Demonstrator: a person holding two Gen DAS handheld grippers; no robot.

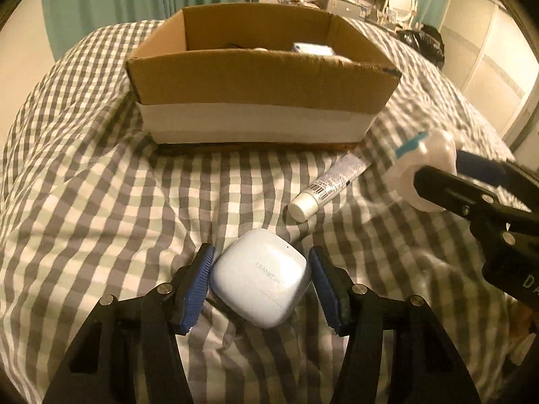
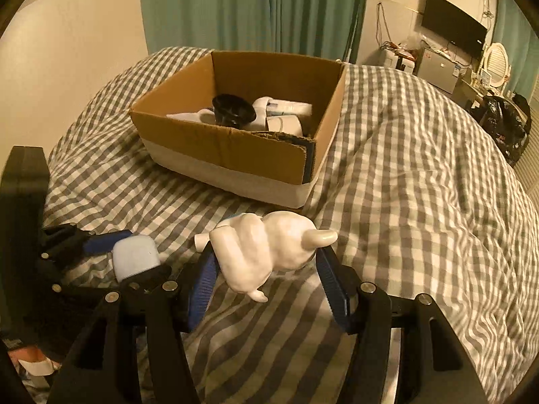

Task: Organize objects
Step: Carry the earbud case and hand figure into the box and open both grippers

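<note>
Earbud case (image 1: 261, 277) marked HUAWEI, clamped in left gripper (image 1: 261, 282) fingers, right gripper (image 2: 266, 266) fingers clamped on white figurine (image 2: 266, 252)

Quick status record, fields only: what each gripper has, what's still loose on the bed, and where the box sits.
left gripper: closed on white rounded earbud case
right gripper: holding white glossy ceramic figurine, clear of the bed
loose on bed: white squeeze tube with barcode, lying beside the box
box: open brown cardboard box with white lower band, ahead of both grippers, already holding several items
surface: grey-and-white checked bedcover
</note>
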